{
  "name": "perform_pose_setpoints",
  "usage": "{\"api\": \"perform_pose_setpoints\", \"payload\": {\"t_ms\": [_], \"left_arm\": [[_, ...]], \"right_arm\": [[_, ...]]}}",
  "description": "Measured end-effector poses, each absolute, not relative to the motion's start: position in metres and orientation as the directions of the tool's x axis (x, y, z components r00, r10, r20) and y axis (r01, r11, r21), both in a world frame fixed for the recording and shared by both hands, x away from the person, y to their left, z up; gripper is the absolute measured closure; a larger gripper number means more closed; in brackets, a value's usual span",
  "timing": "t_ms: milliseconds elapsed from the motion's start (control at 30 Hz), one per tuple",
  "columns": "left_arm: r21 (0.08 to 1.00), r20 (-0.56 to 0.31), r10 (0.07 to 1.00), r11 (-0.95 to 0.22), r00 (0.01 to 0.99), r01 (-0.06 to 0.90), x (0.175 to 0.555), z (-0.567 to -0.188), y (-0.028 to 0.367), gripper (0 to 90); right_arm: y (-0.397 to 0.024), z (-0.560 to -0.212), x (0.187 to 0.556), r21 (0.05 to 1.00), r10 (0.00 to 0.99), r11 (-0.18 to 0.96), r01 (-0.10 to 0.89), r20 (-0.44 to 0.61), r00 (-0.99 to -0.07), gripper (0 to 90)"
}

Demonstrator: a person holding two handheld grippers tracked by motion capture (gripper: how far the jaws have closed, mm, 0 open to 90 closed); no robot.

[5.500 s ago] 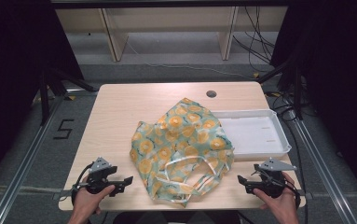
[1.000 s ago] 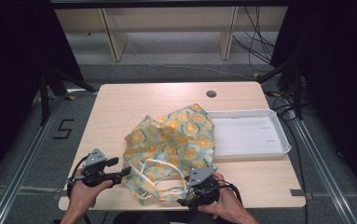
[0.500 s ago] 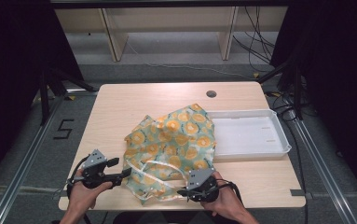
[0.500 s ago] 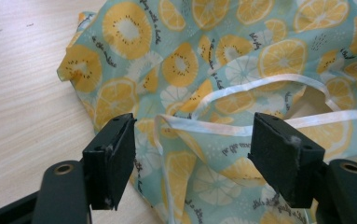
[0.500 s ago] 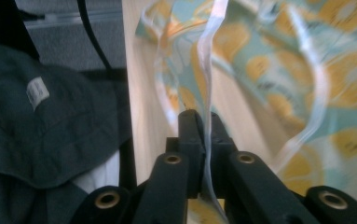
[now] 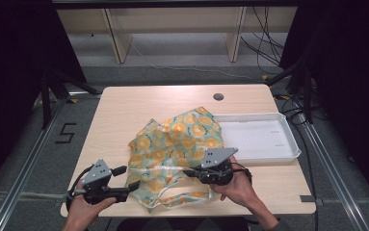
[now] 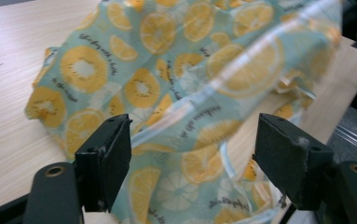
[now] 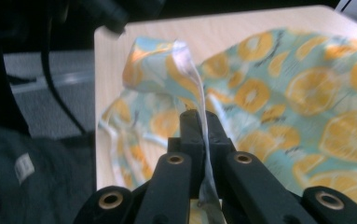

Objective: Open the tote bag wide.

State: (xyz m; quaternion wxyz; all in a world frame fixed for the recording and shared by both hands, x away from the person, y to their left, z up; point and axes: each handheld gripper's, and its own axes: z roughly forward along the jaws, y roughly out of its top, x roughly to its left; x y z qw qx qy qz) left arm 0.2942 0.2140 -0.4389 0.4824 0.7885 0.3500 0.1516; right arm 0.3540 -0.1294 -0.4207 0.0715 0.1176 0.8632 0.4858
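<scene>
Wooden table (image 6: 124,110): right gripper (image 6: 190,172) fingers clamped on lemon-print bag (image 6: 182,139), left gripper (image 6: 130,187) fingers apart.

bag's (image 7: 181,93) near edge cut off below frame; its lifted strap (image 7: 260,51) blurred

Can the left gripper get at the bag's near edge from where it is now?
Probably yes: the left gripper stands open right at the orange-print bag, fabric between its jaws, nothing blocking. The right gripper is shut on a bag strap.

The bag (image 6: 177,149) lies on the surface (image 6: 124,110) before me, the tray (image 6: 261,137) touching its right, my fingers (image 6: 126,190) at its near edge.
</scene>
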Motion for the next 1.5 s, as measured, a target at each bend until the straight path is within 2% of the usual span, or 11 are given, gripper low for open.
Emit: {"api": "perform_pose_setpoints", "payload": {"t_ms": [233,300,467,500,667,700,733,833,1067,1367,1500], "left_arm": [[0.805,0.042,0.719,-0.435,0.693,0.403,0.301,-0.458,0.197,25.1],[0.777,0.191,0.701,-0.536,0.687,0.330,0.314,-0.459,0.194,24.6],[0.738,0.215,0.690,-0.579,0.691,0.347,0.329,-0.467,0.188,26.8],[0.732,0.205,0.693,-0.577,0.691,0.362,0.332,-0.470,0.185,27.2],[0.739,0.157,0.636,-0.583,0.755,0.337,0.339,-0.478,0.180,64.8],[0.748,0.130,0.629,-0.569,0.766,0.340,0.339,-0.477,0.180,64.8],[0.760,0.105,0.620,-0.554,0.778,0.339,0.339,-0.476,0.180,81.8],[0.782,0.069,0.546,-0.549,0.835,0.295,0.331,-0.467,0.180,89.4],[0.864,-0.060,0.518,-0.401,0.853,0.304,0.336,-0.440,0.182,89.6],[0.891,-0.188,0.530,-0.261,0.826,0.371,0.382,-0.413,0.190,89.6],[0.880,-0.207,0.556,-0.253,0.805,0.401,0.398,-0.412,0.187,89.6]], "right_arm": [[-0.126,-0.400,0.371,0.886,0.282,0.440,0.145,0.016,-0.959,90.0],[-0.125,-0.392,0.377,0.898,0.279,0.417,0.138,0.018,-0.960,90.0],[-0.124,-0.383,0.385,0.913,0.300,0.385,0.131,0.010,-0.954,90.0],[-0.125,-0.380,0.388,0.912,0.304,0.387,0.135,0.012,-0.953,90.0],[-0.129,-0.376,0.409,0.919,0.367,0.369,0.140,-0.006,-0.930,90.0],[-0.129,-0.376,0.409,0.919,0.367,0.369,0.140,-0.006,-0.930,90.0],[-0.131,-0.378,0.418,0.918,0.400,0.363,0.158,0.000,-0.917,90.0],[-0.136,-0.383,0.430,0.912,0.457,0.371,0.177,-0.013,-0.889,90.0],[-0.141,-0.399,0.450,0.863,0.538,0.455,0.221,-0.069,-0.840,85.8],[-0.161,-0.396,0.447,0.790,0.638,0.503,0.351,-0.065,-0.767,45.0],[-0.177,-0.372,0.418,0.811,0.627,0.490,0.320,-0.073,-0.775,40.1]]}}
